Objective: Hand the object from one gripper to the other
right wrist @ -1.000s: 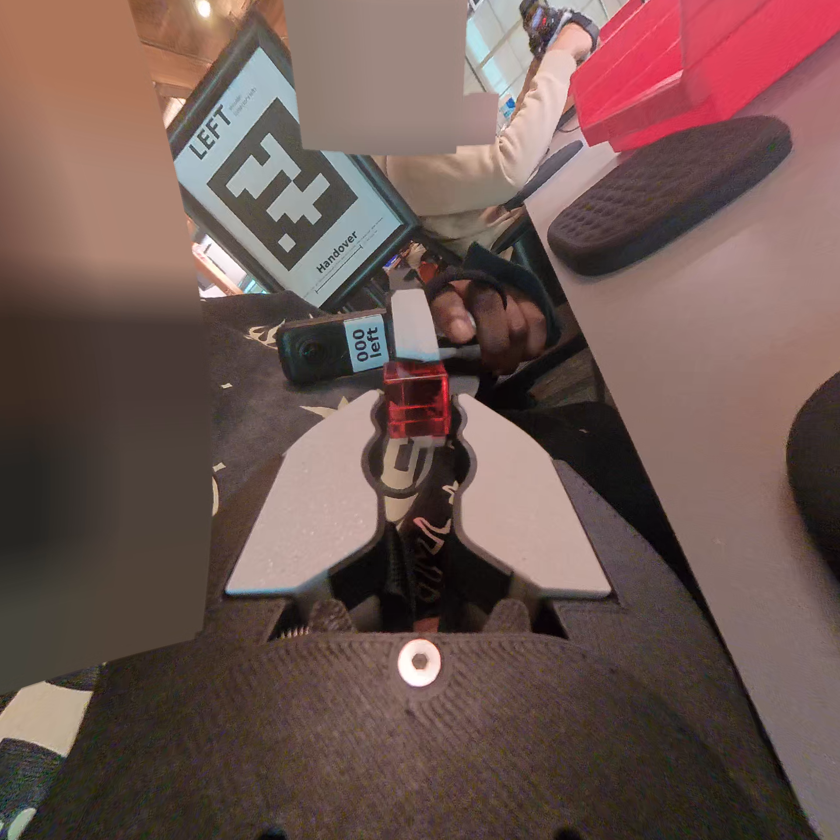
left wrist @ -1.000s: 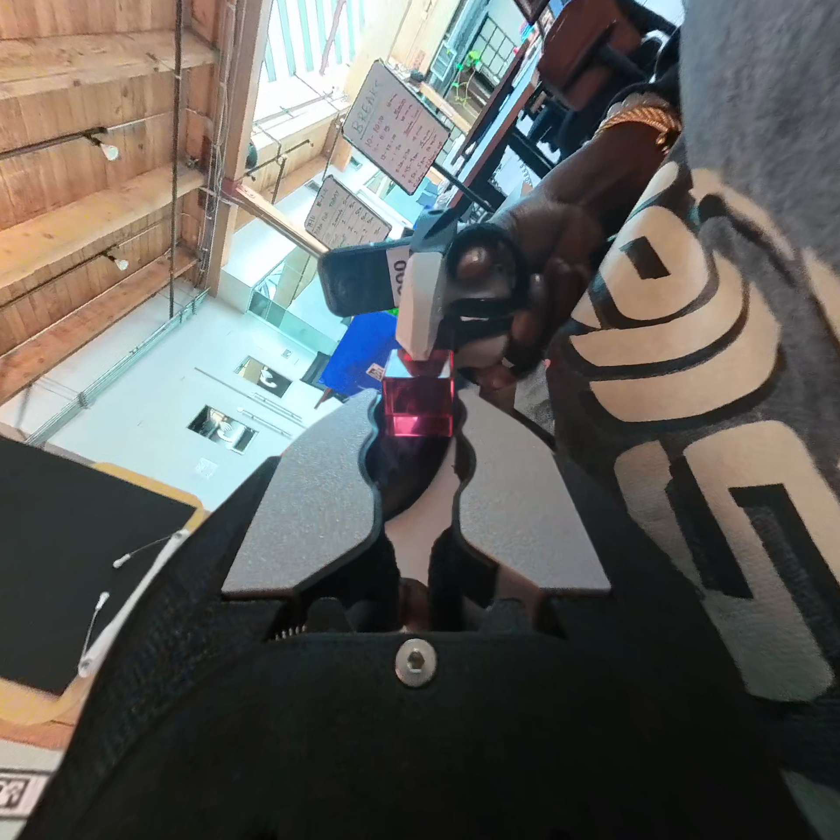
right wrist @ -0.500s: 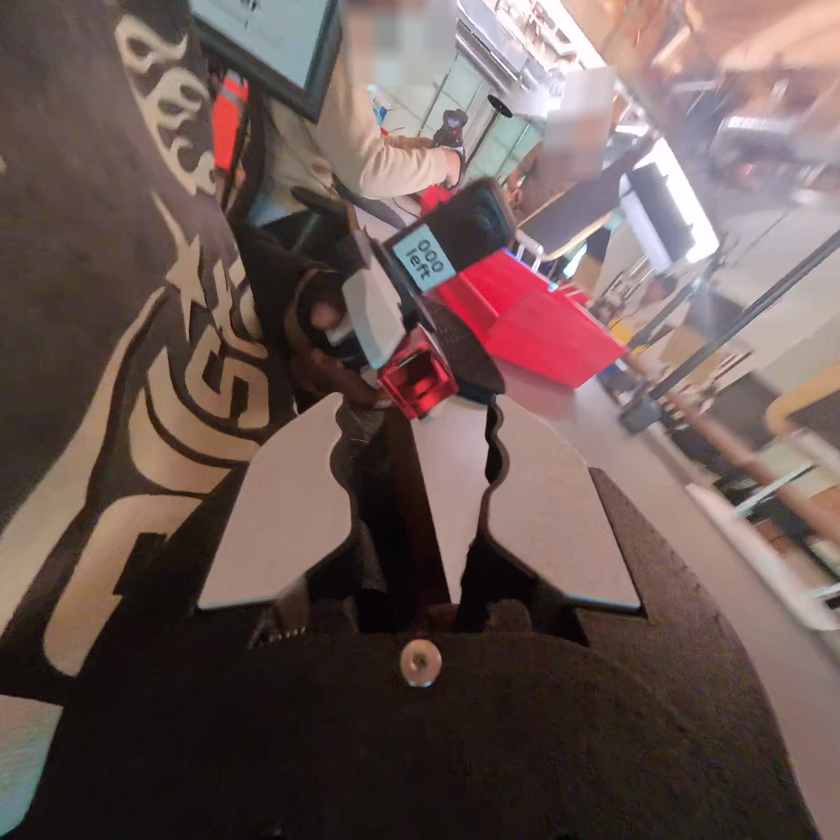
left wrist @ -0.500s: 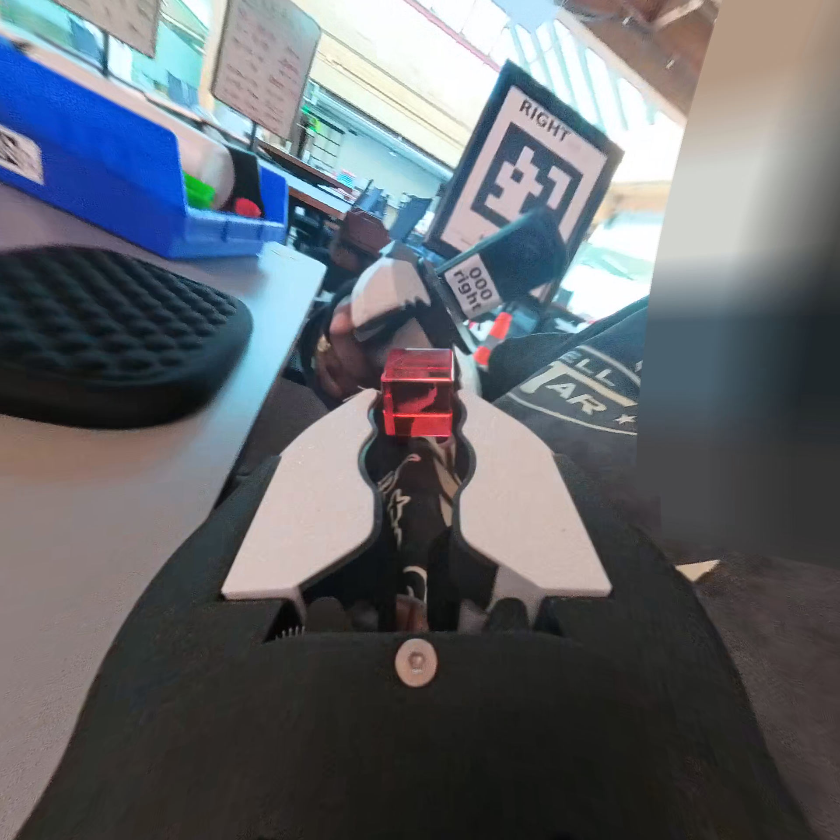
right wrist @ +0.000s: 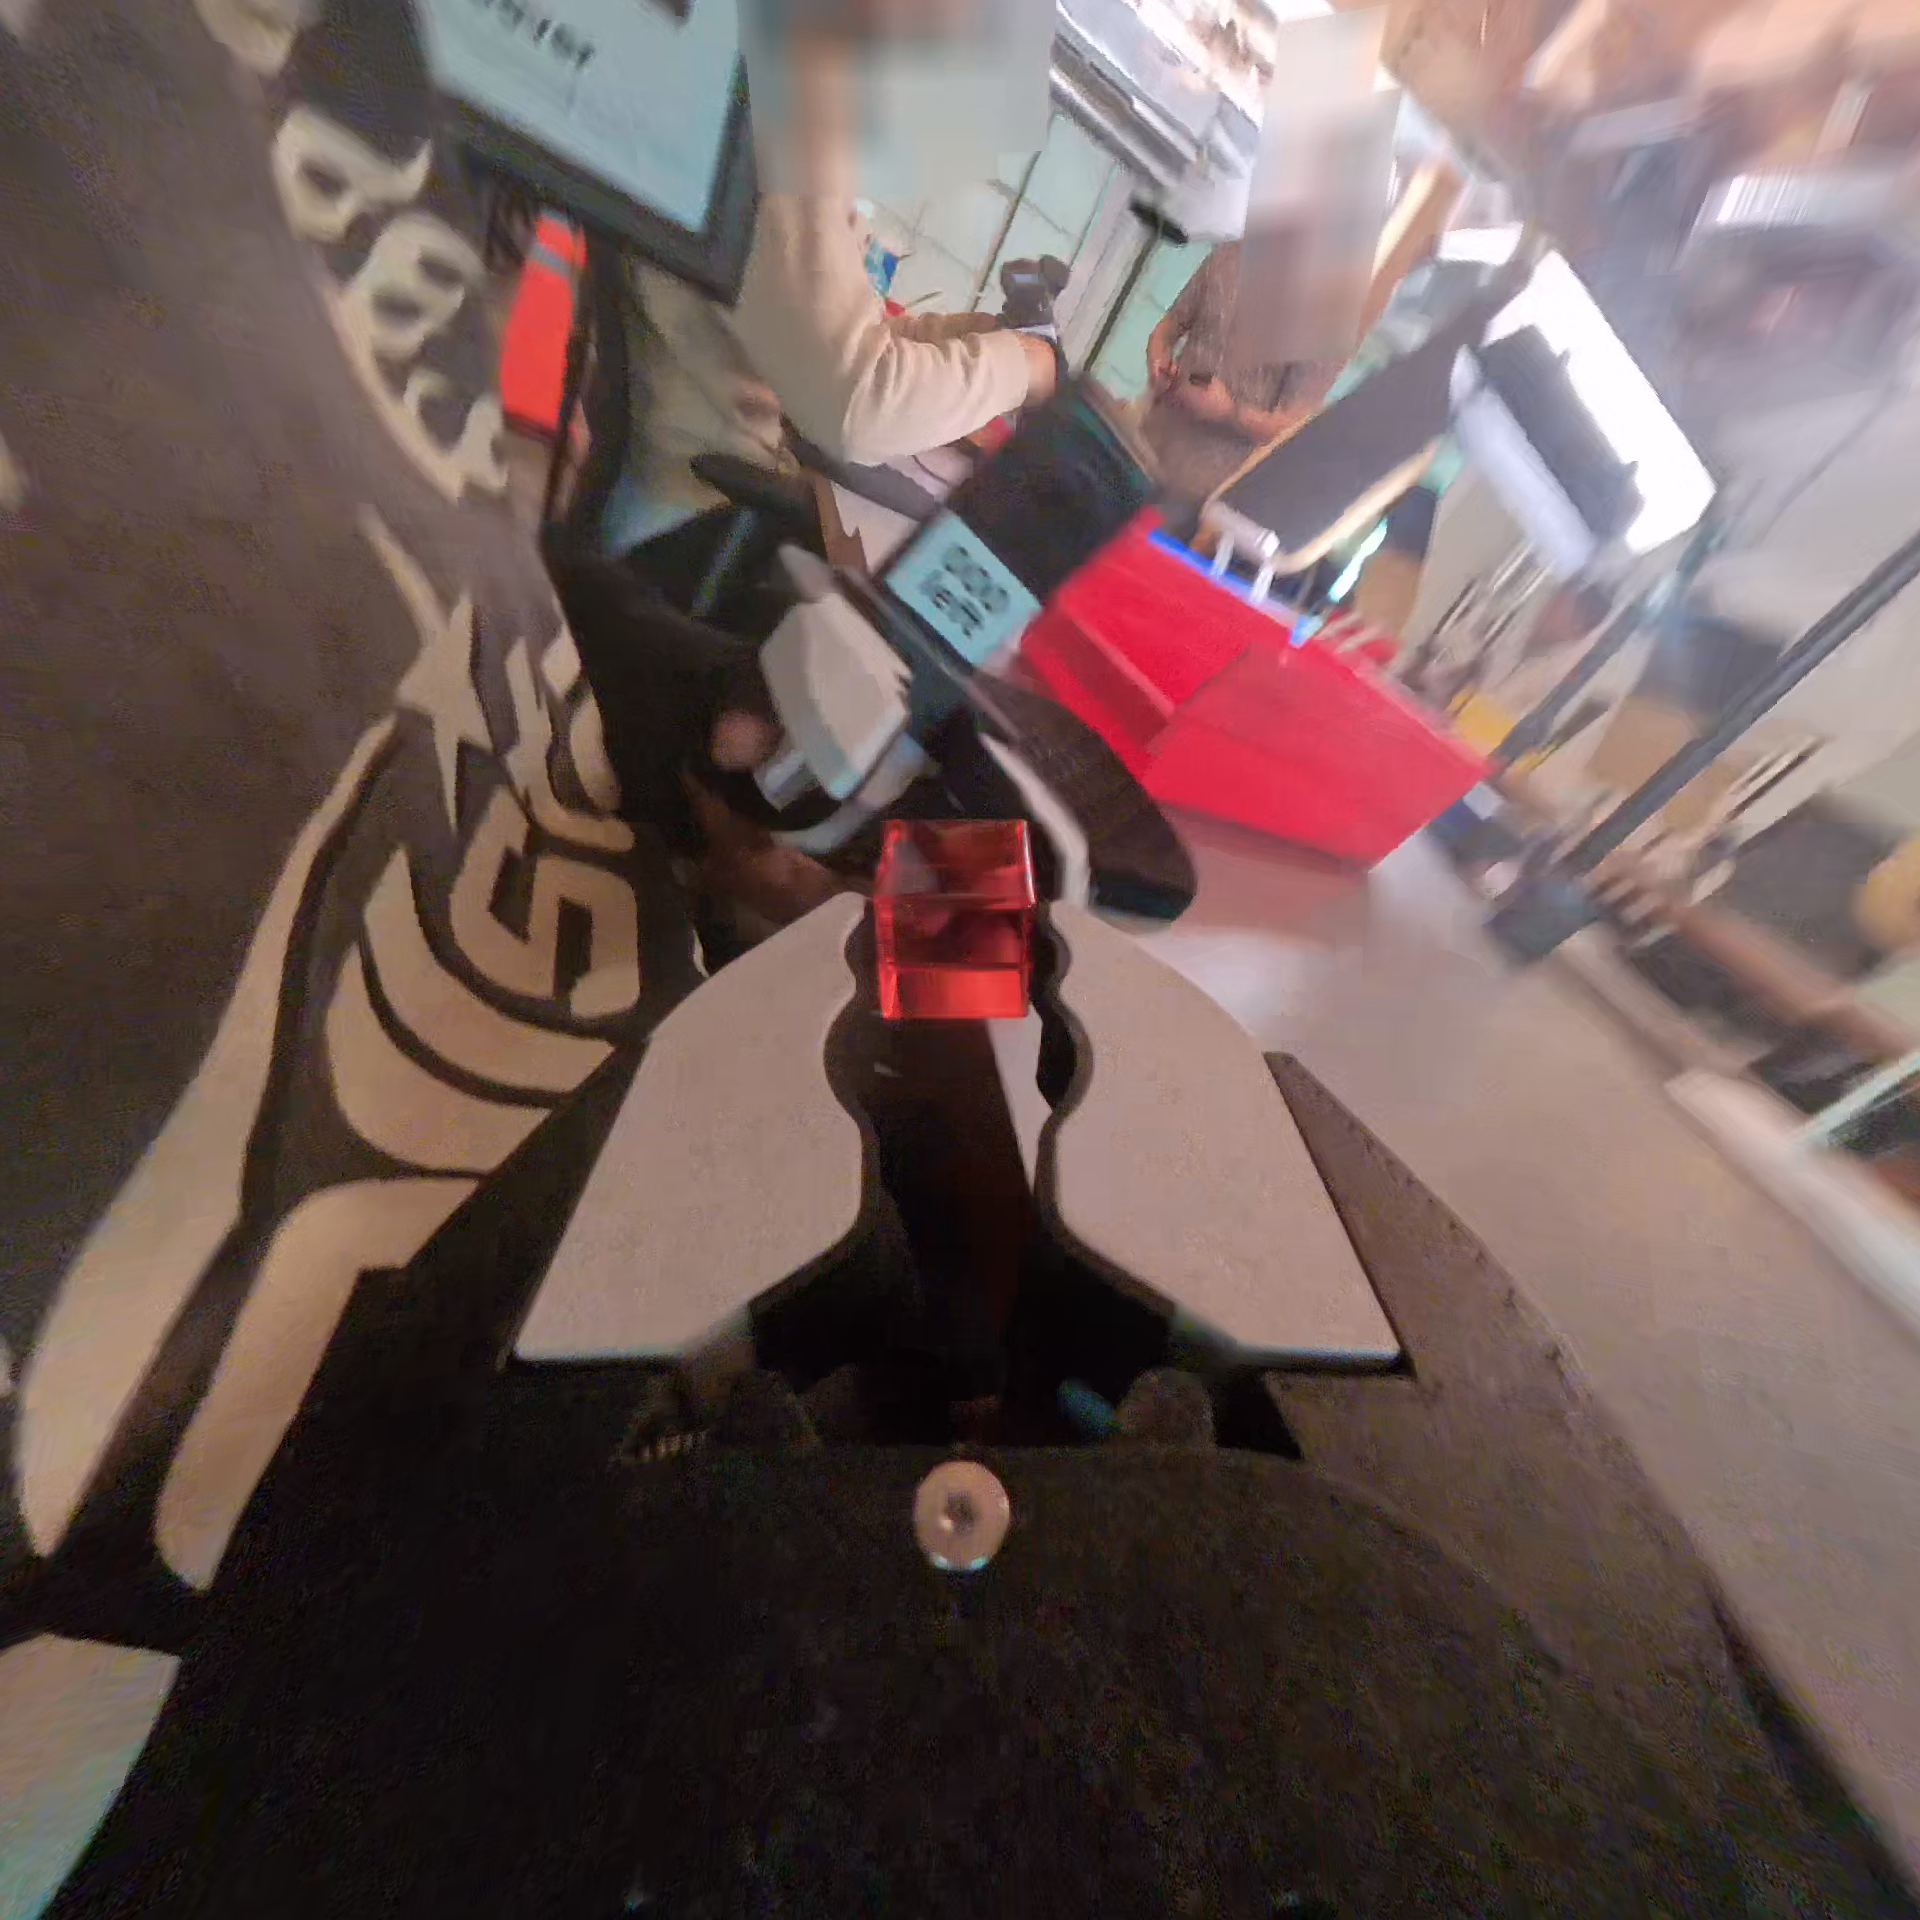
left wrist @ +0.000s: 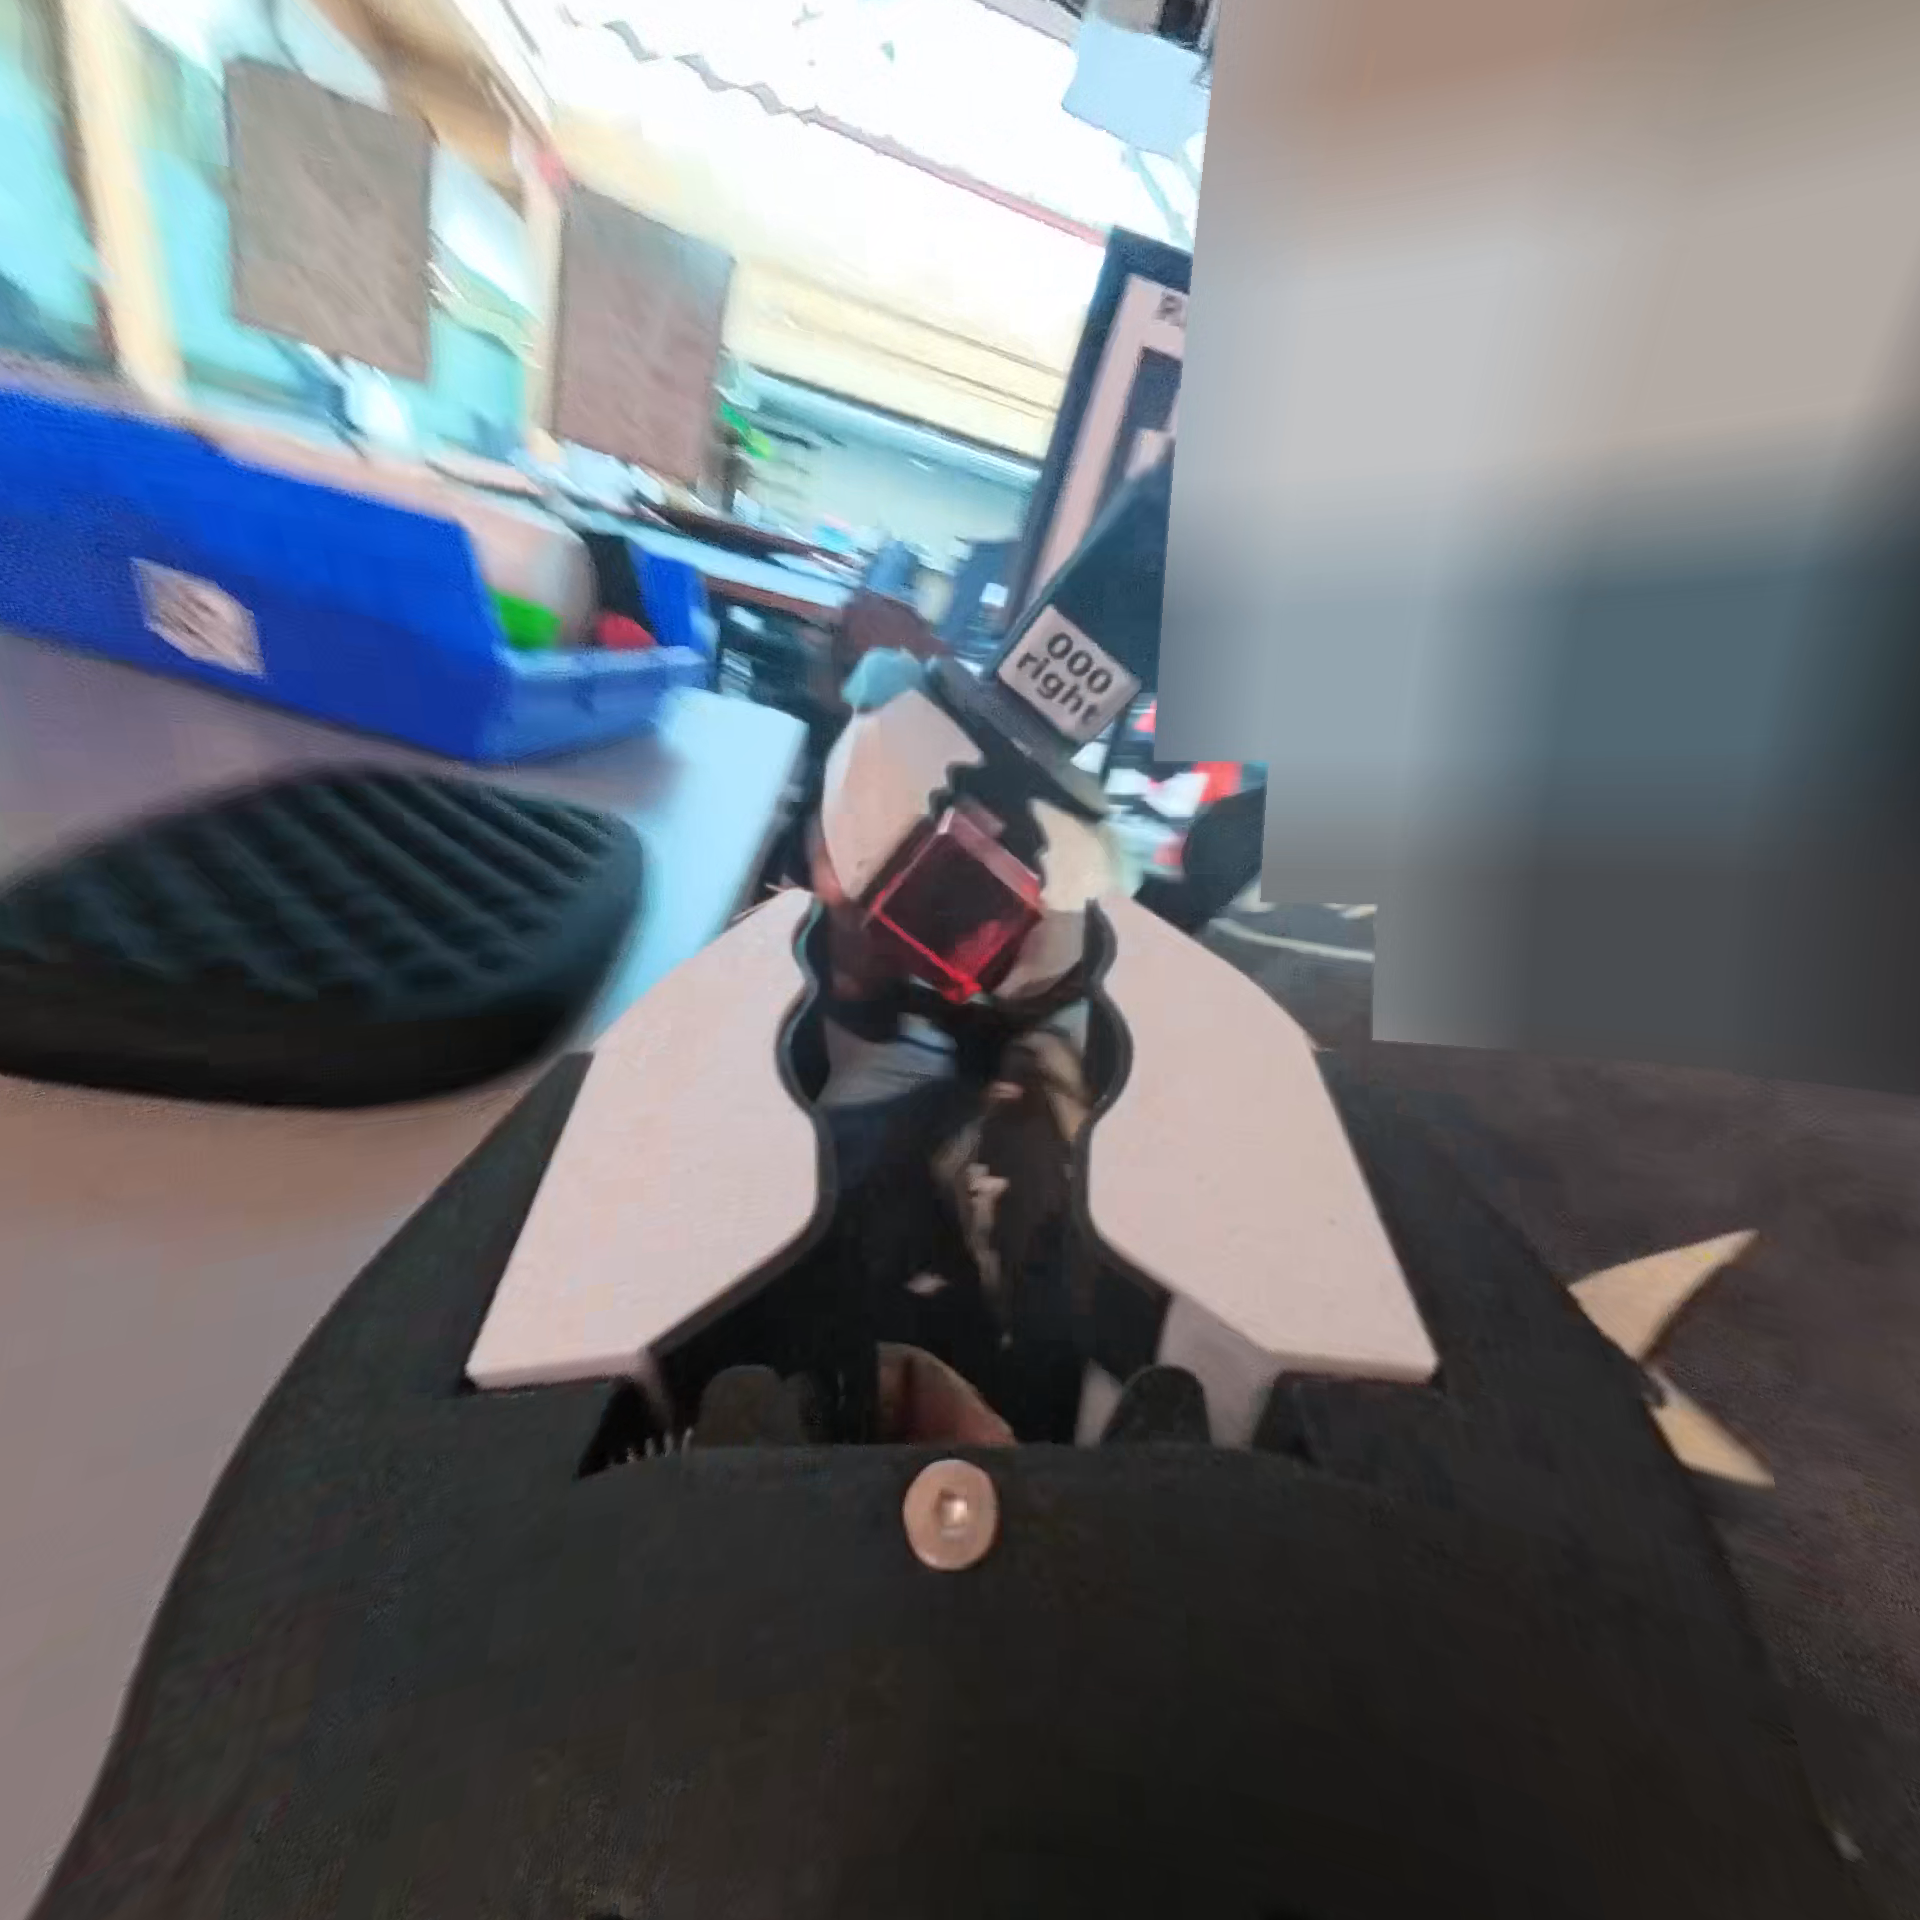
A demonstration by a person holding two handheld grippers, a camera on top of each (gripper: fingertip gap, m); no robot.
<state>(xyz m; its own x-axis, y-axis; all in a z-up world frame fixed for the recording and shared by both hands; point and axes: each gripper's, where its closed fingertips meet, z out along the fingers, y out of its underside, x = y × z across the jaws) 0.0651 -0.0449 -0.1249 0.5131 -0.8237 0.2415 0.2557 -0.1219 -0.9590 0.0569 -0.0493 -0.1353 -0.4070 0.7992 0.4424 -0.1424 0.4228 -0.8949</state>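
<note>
A clear red cube (right wrist: 954, 925) sits between the fingertips of my right gripper (right wrist: 951, 935), which is shut on it. In the left wrist view the cube (left wrist: 951, 925) shows tilted, held by the right gripper's grey fingers (left wrist: 883, 810). It lies just past the tips of my left gripper (left wrist: 951, 920), whose jaws stand wide apart and empty. In the right wrist view the left gripper (right wrist: 831, 717) is just beyond the cube, up and to the left, apart from it. Both views are blurred.
A black dimpled pad (left wrist: 291, 914) and a blue bin (left wrist: 312, 623) stand on the grey table (left wrist: 208, 1195) to the left. A red bin (right wrist: 1247, 707) stands on the table to the right. The holder's dark printed shirt (right wrist: 312, 935) is close. A person in a beige sleeve (right wrist: 883, 353) is behind.
One second ago both grippers were on the cube. Half a second ago the left gripper held it and the right was open. Now the right is shut on it and the left has opened.
</note>
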